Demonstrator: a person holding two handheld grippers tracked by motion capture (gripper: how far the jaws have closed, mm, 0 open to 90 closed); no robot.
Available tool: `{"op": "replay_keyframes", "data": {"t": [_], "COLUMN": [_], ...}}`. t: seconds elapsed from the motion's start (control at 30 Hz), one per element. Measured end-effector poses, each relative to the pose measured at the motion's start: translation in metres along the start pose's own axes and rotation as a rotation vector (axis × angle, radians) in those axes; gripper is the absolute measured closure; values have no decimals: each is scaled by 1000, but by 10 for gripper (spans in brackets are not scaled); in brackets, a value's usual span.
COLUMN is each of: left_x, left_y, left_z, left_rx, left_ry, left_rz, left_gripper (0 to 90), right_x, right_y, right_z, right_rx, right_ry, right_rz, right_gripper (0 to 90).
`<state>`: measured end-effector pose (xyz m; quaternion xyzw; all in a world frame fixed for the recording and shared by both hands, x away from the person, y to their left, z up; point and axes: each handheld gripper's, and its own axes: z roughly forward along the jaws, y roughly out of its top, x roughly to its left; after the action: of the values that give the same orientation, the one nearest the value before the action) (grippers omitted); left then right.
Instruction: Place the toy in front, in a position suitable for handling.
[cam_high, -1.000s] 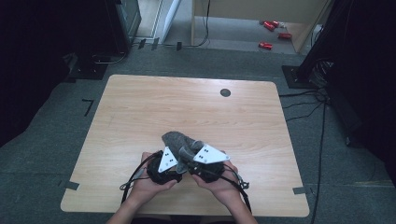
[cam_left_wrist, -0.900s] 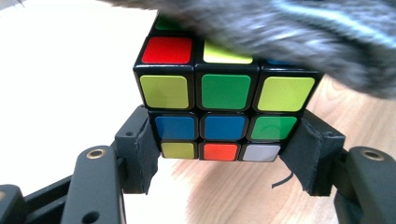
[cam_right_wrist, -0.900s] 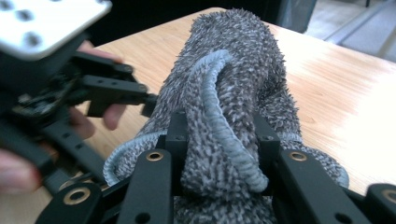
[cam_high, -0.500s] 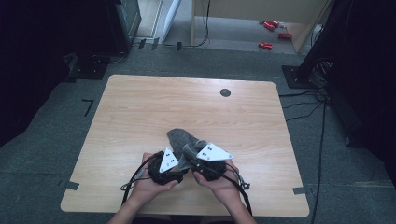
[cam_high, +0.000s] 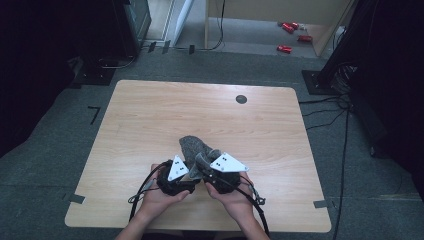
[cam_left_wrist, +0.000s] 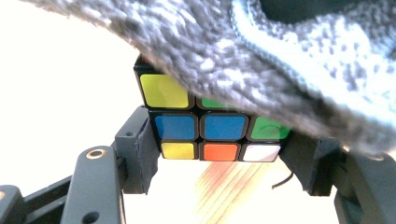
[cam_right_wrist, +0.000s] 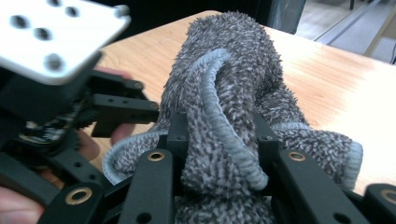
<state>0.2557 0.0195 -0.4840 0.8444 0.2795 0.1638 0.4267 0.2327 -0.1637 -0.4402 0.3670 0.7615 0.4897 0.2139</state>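
While cloth (cam_right_wrist: 224, 107) drapes cube (cam_left_wrist: 205, 128), table (cam_high: 150, 115) roomy

A light wooden table (cam_high: 150, 130) with a small black round cap (cam_high: 241, 99) stands on grey carpet (cam_high: 60, 150), and red objects (cam_high: 290, 37) lie on the floor behind.

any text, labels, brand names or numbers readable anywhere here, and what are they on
No readable text in any view.
Puzzle cube: plain colour stickers, no logo showing.
Grey cloth: no tag or label in sight.
Grey plate on the left gripper: small dark dots, too small to read as anything.
Red items on the floor: too small and blurred to read.
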Motion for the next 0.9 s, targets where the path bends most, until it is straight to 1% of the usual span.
{"op": "replay_keyframes", "data": {"t": [0.03, 0.1, 0.13, 0.17, 0.2, 0.23, 0.27, 0.3, 0.33, 0.4, 0.5, 0.57, 0.6, 0.63, 0.67, 0.7, 0.73, 0.77, 0.8, 0.83, 0.87, 0.9], "left_x": [-1, -3, -4, -3, -3, -3, -3, -2, -1, 0, 3, 4, 6, 7, 9, 10, 10, 8, 8, 6, 6, 6], "left_y": [0, 0, 0, 0, 0, 0, 0, 0, -1, -2, -2, -2, -2, -2, -2, -3, -2, -1, -1, -1, 0, 0], "left_z": [1, 2, 2, 2, 2, 1, 0, 0, 0, 1, 2, 0, -1, -2, -2, -2, -2, -2, -2, -2, -3, -4], "left_rx": [4, 6, 9, 12, 12, 11, 11, 12, 9, 12, 15, 7, 3, 4, 4, -1, -3, -5, -5, -7, -11, -9], "left_ry": [1, -1, 1, -1, -1, 1, 5, 6, 7, 8, 12, 17, 21, 24, 23, 18, 15, 20, 20, 20, 18, 20], "left_rz": [4, 12, 16, 17, 17, 20, 22, 23, 13, 8, -14, -11, -15, -23, -32, -42, -45, -40, -40, -35, -32, -24], "left_gripper": [354, 354, 354, 354, 354, 354, 354, 354, 354, 354, 354, 354, 354, 354, 354, 354, 354, 354, 354, 354, 354, 354], "right_x": [5, 16, 16, 21, 21, 16, 16, 11, 5, 0, -3, -2, 1, 1, 7, 7, 9, 9, 6, 3, 3, 0], "right_y": [0, 0, 0, 0, 0, 1, 1, 1, 3, 7, 10, 10, 7, 7, 6, 6, 6, 6, 6, 6, 6, 5], "right_z": [1, 3, 3, 5, 5, 4, 4, 4, 4, 7, 12, 13, 12, 12, 10, 10, 10, 9, 8, 7, 7, 6], "right_rx": [1, 2, 2, 9, 9, 8, 8, 9, 20, 53, 68, 56, 22, 22, 16, 16, 14, 11, 7, 3, 3, -5], "right_ry": [3, 29, 29, 14, 14, 28, 28, 25, 28, 45, 56, 61, 69, 69, 79, 79, 75, 62, 61, 57, 57, 43], "right_rz": [-28, -71, -71, -114, -114, -82, -82, -70, -41, -45, -46, -38, -38, -38, -92, -92, -106, -110, -93, -64, -64, -46], "right_gripper": [697, 696, 696, 696, 696, 694, 694, 693, 691, 687, 684, 686, 686, 686, 685, 685, 685, 684, 684, 684, 684, 685]}}
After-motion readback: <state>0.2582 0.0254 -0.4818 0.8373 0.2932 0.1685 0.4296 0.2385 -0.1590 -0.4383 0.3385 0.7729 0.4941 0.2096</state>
